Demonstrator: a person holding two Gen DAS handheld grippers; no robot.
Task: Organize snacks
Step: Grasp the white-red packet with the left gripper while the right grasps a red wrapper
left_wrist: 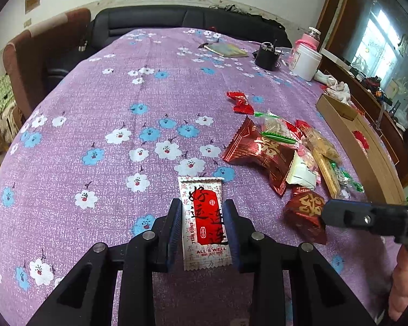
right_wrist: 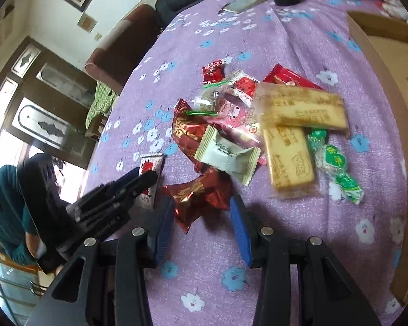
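The tabletop [left_wrist: 100,103] is lying under a purple cloth printed with blue and white flowers, and it is carrying every item in view. A shallow cardboard box [left_wrist: 348,133] is standing open along the tabletop's right edge, with a red item lying inside it. Just beside the box, the snack pile [right_wrist: 258,125] is lying loose: two tan biscuit packs [right_wrist: 299,108] are crossing each other, next to a cream wafer pack [right_wrist: 225,157], dark red foil packs and green-wrapped candies [right_wrist: 337,163]. The left gripper [left_wrist: 202,209] is pointing down at the cloth, and its fingers are clamping a white sachet with a red label [left_wrist: 204,217] by its two long edges, near side of the pile. The right gripper [right_wrist: 201,203] is holding its fingers partly apart around a dark red foil candy [right_wrist: 201,195], which is lying on the cloth at the near edge of the pile; the left finger pad is touching the wrapper, while the right pad is standing clear of it.
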